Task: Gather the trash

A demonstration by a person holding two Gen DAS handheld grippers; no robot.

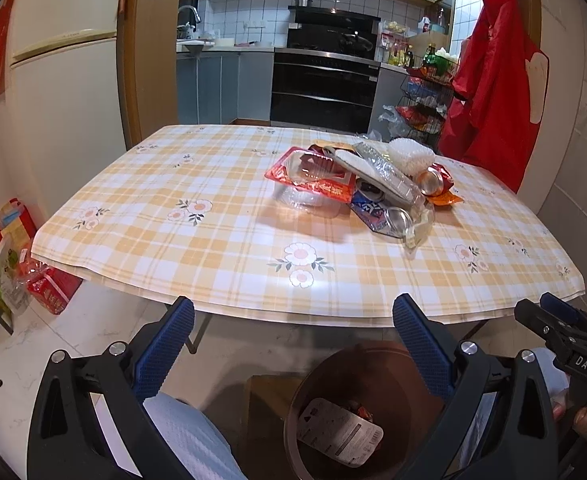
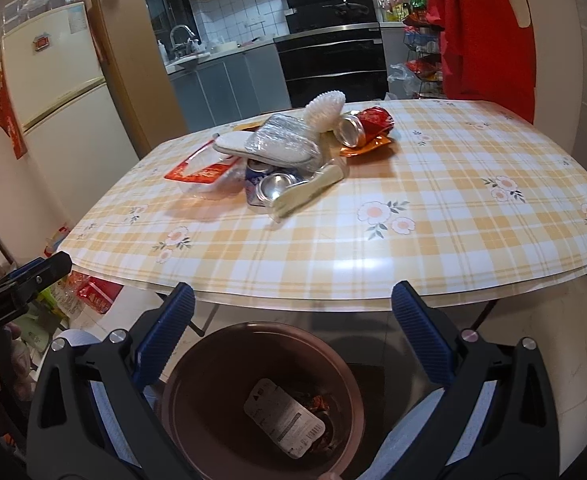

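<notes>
Trash point(image 2: 281, 168) heaped on the bench, both tools spread wide and empty.
Right tool point(image 2: 293, 340) and left tool point(image 1: 293, 344) hang off the bench's near edge above a brown bin point(image 2: 197, 364) holding a white wrapper point(image 2: 283, 418); beyond them, cans, a clear tray and wrappers pile toward the checked bench's point(image 2: 373, 264) far edge.
</notes>
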